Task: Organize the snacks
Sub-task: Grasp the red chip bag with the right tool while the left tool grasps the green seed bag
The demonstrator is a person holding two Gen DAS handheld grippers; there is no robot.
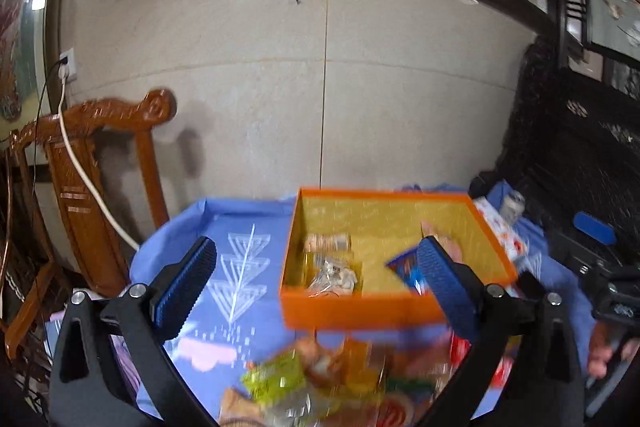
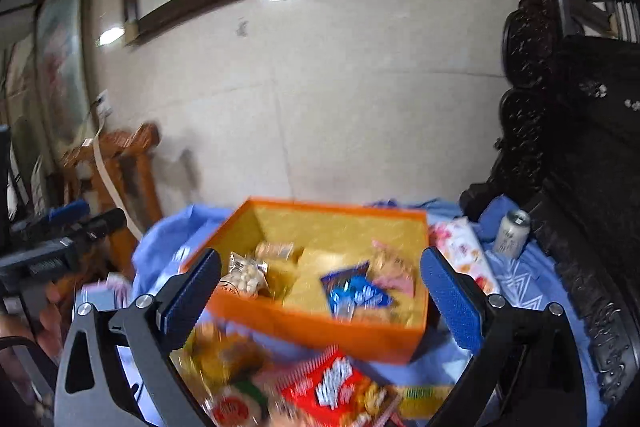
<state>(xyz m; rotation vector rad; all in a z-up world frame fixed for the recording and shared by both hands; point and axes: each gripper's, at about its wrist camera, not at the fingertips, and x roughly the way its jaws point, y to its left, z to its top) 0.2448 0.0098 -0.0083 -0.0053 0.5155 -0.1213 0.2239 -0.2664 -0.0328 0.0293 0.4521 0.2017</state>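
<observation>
An orange box [image 1: 360,309] [image 2: 320,333] with a yellow lining sits on a blue cloth. Inside lie a blue packet [image 2: 354,293] [image 1: 406,269], a clear bag of pale nuts [image 2: 244,277] [image 1: 334,277] and other small wrapped snacks. A blurred heap of loose snacks [image 1: 320,379] lies in front of the box, among them a red bag [image 2: 328,385]. My left gripper [image 1: 316,285] hangs above the heap, open, nothing between its fingers. My right gripper [image 2: 320,291] is open too and empty, in front of the box.
A white patterned packet [image 2: 464,251] and a silver can [image 2: 512,233] lie right of the box. A wooden chair [image 1: 96,195] stands left of the table, dark carved furniture [image 2: 580,167] on the right. The wall is close behind.
</observation>
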